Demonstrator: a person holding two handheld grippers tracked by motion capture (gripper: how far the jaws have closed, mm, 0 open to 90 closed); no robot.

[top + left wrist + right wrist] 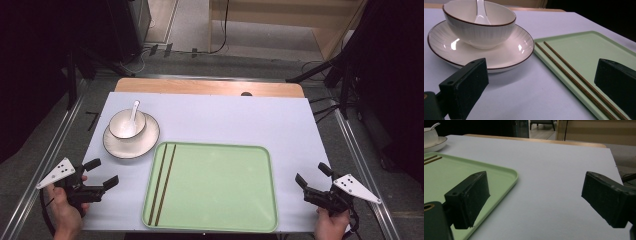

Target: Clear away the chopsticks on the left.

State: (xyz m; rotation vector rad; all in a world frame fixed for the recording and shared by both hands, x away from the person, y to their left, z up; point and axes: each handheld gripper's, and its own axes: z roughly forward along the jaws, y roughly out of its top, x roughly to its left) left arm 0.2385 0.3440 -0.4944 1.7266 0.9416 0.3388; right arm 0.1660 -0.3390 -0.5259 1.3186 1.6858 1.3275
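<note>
A white bowl with a dark rim stands on a matching plate at the table's left; a white spoon leans in it. Two brown chopsticks lie side by side along the left side of a light green tray. My left gripper is open, low over the table's front left, just short of the plate and the chopsticks. My right gripper is open at the front right, beside the tray's right edge, with nothing between its jaws.
A pale sheet covers the wooden table. Metal rails run along both sides of the table. Cables and dark stands lie on the floor behind it.
</note>
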